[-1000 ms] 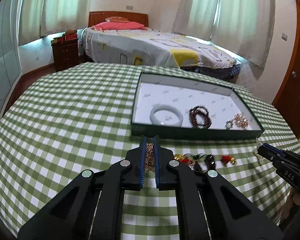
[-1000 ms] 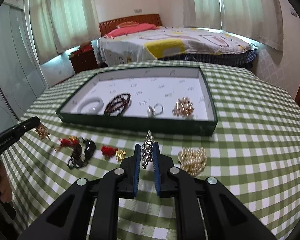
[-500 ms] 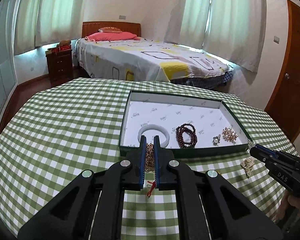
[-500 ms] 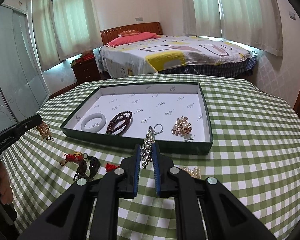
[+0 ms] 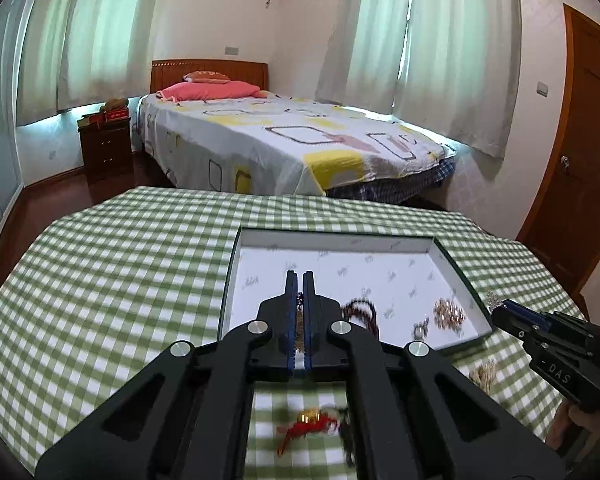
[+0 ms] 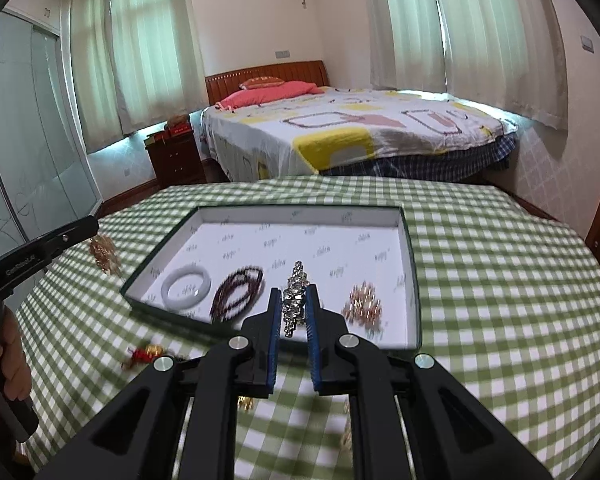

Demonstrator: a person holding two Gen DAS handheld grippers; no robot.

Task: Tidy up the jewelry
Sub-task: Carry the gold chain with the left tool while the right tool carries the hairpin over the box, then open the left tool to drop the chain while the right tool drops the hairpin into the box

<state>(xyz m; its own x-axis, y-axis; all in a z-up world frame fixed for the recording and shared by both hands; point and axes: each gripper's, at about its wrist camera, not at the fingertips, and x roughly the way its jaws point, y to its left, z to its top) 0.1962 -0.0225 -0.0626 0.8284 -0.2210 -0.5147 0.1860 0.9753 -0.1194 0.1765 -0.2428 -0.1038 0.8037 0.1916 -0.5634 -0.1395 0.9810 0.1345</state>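
Green-checked cloth covered the desk (image 6: 500, 280); the dark-rimmed white-lined tray (image 6: 409, 240) lay dead ahead at 12 o'clock of both tongs. Left tongs (image 5: 299, 280) were clenched on a gold chain piece (image 5: 300, 326) hanging between the pads; right tongs (image 6: 293, 300) were clenched on a rhinestone strand (image 6: 295, 300), long axis running along the fingers toward 12. Both loads looked airborne over the tray's near rim, so the coming move probably turned on carrying forward and releasing over bare lining. Judging by views, left tongs sat over the tray's left part, right tongs nearer the middle. Right view showed the white bangle (image 6: 186, 285) at 10 o'clock, dark bead bracelet (image 6: 238, 292) at 11, gold cluster (image 6: 362, 306) at 1; the left view hid the bangle behind its own fingers. Left view alone showed a pearl-like bunch (image 5: 485, 374) on the cloth at 4 o'clock. Red-and-gold charm (image 5: 310, 420) lay outside the tray, unsorted.
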